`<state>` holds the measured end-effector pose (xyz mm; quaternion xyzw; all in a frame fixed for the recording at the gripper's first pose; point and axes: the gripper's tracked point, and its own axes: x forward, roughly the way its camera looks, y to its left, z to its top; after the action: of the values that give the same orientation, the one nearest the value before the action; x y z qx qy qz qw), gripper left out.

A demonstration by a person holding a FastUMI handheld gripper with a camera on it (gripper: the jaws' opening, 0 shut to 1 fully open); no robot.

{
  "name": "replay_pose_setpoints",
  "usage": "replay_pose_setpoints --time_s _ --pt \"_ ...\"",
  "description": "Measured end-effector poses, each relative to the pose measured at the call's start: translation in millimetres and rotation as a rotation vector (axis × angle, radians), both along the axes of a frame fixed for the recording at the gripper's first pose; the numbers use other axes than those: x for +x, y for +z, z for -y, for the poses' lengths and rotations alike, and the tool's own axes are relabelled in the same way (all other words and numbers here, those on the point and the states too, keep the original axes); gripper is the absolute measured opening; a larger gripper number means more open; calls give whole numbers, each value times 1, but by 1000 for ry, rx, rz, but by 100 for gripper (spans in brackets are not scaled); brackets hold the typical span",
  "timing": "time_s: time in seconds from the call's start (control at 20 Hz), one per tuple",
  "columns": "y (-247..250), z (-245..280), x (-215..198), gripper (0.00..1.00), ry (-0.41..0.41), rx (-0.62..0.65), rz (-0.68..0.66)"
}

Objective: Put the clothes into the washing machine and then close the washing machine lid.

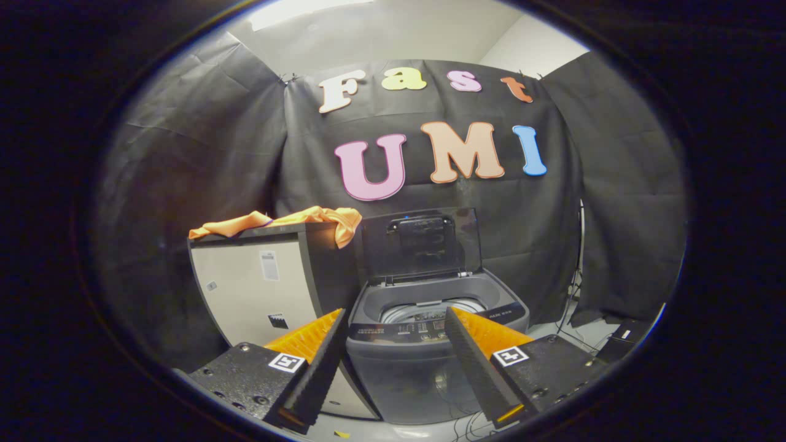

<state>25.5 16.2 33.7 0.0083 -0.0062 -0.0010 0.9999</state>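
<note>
An orange cloth (288, 222) lies spread along the top of a beige cabinet (258, 288), one end hanging over its right corner. Right of the cabinet stands a grey top-loading washing machine (424, 344) with its dark lid (420, 244) raised upright at the back, and the steel drum (424, 310) shows inside. My gripper (395, 318) is open with nothing between its fingers. It is held well short of the machine, whose control panel shows through the gap between the orange-and-black fingers (319, 353). The cloth is up and to the left, beyond the left finger.
Black cloth walls close the booth behind and on both sides. Cables (574, 319) trail down the wall and over the pale floor to the right of the machine. A dark box (623, 341) sits on the floor at the far right.
</note>
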Motion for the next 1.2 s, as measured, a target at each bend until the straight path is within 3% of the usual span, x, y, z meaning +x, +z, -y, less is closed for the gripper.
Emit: replay_pose_setpoints --time_s 0.35,0.55,0.9,1.2 --pt "56 -48 55 95 -26 199 -14" --pt "79 -64 95 96 -79 259 -81" --pt "135 -144 170 96 11 67 -73" --pt "132 -241 238 98 81 -123 -202"
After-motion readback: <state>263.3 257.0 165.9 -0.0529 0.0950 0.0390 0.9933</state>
